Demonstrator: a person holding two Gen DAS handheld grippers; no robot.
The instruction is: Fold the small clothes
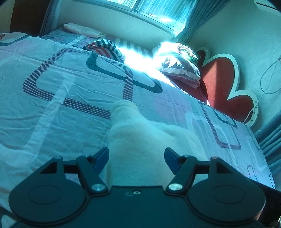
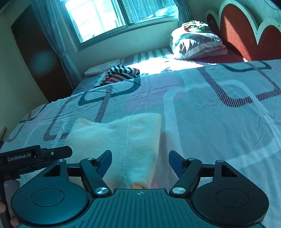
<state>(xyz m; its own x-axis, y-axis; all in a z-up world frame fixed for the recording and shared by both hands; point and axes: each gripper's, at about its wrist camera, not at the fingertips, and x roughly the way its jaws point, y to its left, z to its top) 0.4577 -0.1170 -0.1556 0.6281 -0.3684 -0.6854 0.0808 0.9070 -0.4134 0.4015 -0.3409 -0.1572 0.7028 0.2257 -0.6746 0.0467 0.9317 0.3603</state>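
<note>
A cream fleece garment (image 2: 123, 138) lies folded on the patterned bedspread (image 2: 210, 112), just ahead of both grippers. My right gripper (image 2: 140, 162) stands open above its near end, blue pads apart and touching nothing. In the left wrist view the same garment (image 1: 138, 140) stretches away from my left gripper (image 1: 136, 158), which is open too, the cloth passing below its spread pads. The left gripper's black body (image 2: 35, 156) shows at the left edge of the right wrist view. A striped red, white and dark garment (image 2: 121, 72) lies crumpled at the far side of the bed.
A folded duvet with a colourful cloth on top (image 2: 196, 42) sits by the red cloud-shaped headboard (image 2: 245, 31). A pale folded cloth (image 1: 82, 29) lies under the window (image 2: 108, 15). Curtains (image 1: 189, 22) hang beside it. A dark wardrobe (image 2: 35, 52) stands at the left.
</note>
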